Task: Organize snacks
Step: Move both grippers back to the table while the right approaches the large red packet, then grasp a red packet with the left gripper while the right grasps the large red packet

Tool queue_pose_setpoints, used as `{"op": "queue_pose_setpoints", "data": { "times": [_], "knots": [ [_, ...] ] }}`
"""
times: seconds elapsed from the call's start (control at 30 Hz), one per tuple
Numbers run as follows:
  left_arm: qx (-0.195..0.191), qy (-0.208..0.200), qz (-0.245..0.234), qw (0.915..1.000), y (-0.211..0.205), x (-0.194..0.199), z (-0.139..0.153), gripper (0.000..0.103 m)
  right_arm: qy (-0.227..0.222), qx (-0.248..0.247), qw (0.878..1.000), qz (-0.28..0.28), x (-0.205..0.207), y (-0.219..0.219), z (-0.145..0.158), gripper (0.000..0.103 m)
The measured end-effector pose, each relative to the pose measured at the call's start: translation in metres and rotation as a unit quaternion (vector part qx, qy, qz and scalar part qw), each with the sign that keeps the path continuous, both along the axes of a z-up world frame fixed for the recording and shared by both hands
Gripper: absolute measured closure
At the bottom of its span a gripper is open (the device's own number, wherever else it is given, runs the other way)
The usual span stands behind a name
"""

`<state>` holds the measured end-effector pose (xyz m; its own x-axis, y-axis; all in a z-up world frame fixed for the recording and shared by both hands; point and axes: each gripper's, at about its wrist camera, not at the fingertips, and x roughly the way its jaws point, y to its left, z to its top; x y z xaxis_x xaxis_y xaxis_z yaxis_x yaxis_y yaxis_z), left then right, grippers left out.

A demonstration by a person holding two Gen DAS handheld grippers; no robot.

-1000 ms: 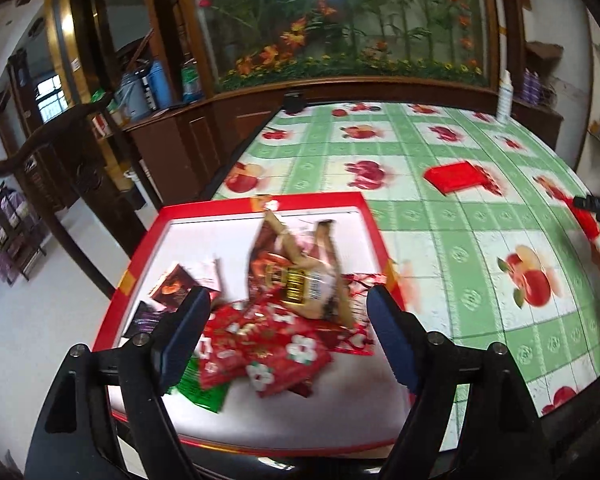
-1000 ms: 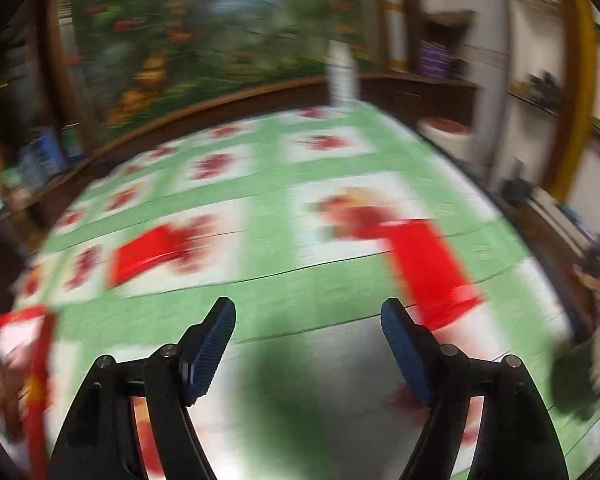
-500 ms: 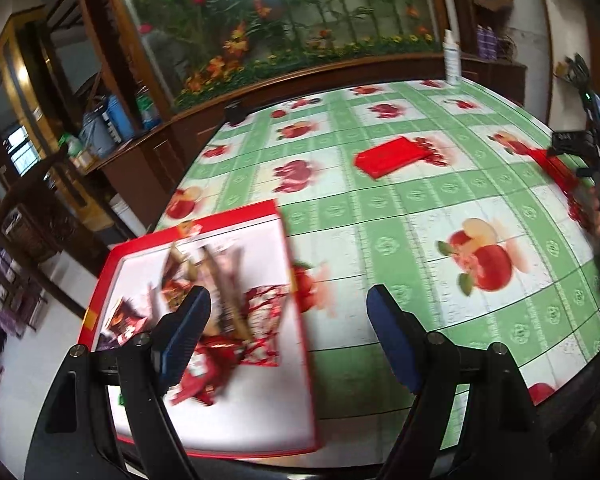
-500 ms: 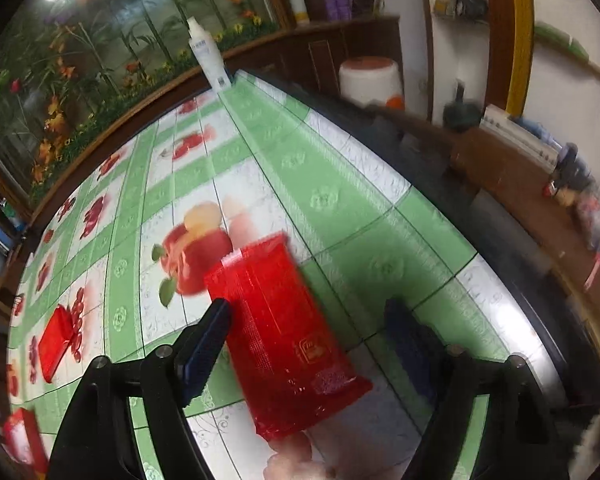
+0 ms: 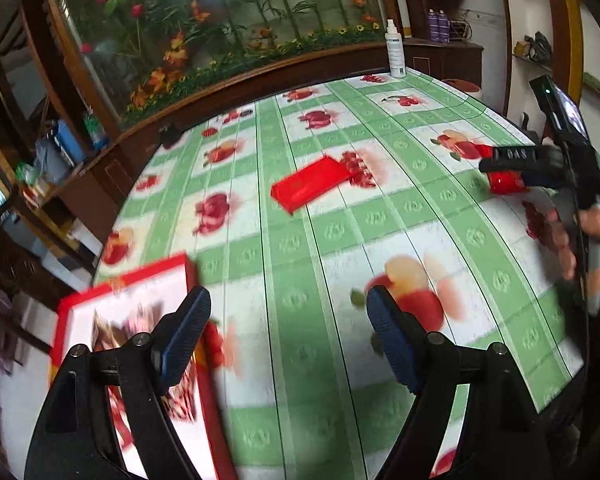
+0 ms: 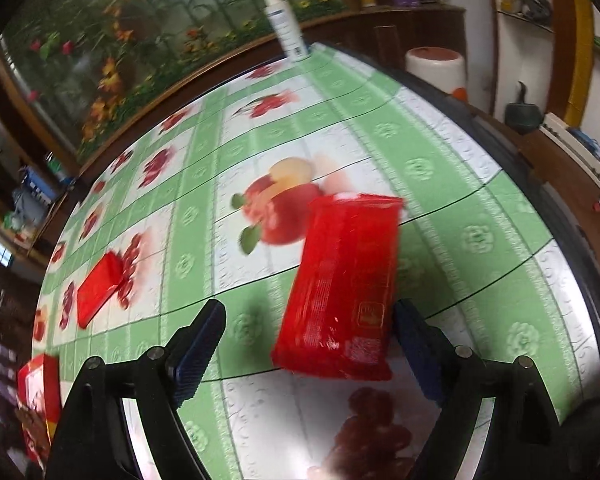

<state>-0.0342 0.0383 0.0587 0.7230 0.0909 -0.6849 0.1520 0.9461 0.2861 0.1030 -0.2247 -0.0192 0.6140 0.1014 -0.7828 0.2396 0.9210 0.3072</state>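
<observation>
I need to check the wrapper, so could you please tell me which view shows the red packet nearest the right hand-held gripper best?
The right wrist view: the red packet lies large there. In the left wrist view only one end shows.

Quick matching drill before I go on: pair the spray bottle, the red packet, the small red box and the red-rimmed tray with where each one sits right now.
Things:
1. spray bottle
2. red packet
3. small red box
4. red-rimmed tray

Places:
A. between the fingers of the opening right tool
B. at the table's near left corner, holding snacks
C. upright at the table's far edge
D. alone mid-table, on the cloth

Pairs: 1-C, 2-A, 3-D, 4-B
</observation>
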Motion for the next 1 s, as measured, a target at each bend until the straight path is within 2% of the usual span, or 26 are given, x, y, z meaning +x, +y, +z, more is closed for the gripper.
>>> {"op": "queue_pose_setpoints", "data": {
  "times": [0.1,0.27,0.33,0.5,0.63,0.77,0.9,1.0],
  "knots": [
    [0.010,0.003,-0.014,0.9998,-0.007,0.017,0.005,0.022,0.003,-0.005,1.000,0.013,0.005,0.005,0.000,0.014],
    [0.006,0.021,-0.039,0.9990,-0.007,0.056,0.014,0.022,0.004,0.005,1.000,0.028,0.004,0.008,0.000,0.014],
    [-0.010,0.040,-0.037,0.9985,0.000,0.079,0.017,0.022,0.001,0.025,0.999,0.024,0.002,0.002,0.001,0.014],
    [-0.023,0.047,-0.036,0.9980,0.008,0.125,0.021,0.022,-0.019,0.077,0.997,-0.019,-0.006,-0.023,0.004,0.014],
    [-0.007,0.044,-0.034,0.9984,0.000,0.157,0.012,0.022,-0.021,0.098,0.995,-0.025,-0.006,-0.030,0.004,0.014],
    [-0.016,0.059,-0.047,0.9970,-0.010,0.182,0.001,0.022,-0.023,0.114,0.993,-0.036,-0.007,-0.036,0.002,0.014],
    [0.011,0.059,-0.052,0.9968,-0.024,0.206,-0.017,0.022,-0.020,0.124,0.991,-0.048,-0.007,-0.042,-0.001,0.014],
    [-0.009,0.077,-0.048,0.9958,-0.022,0.224,-0.031,0.022,-0.020,0.115,0.992,-0.051,-0.006,-0.040,0.000,0.014]
  ]
}}
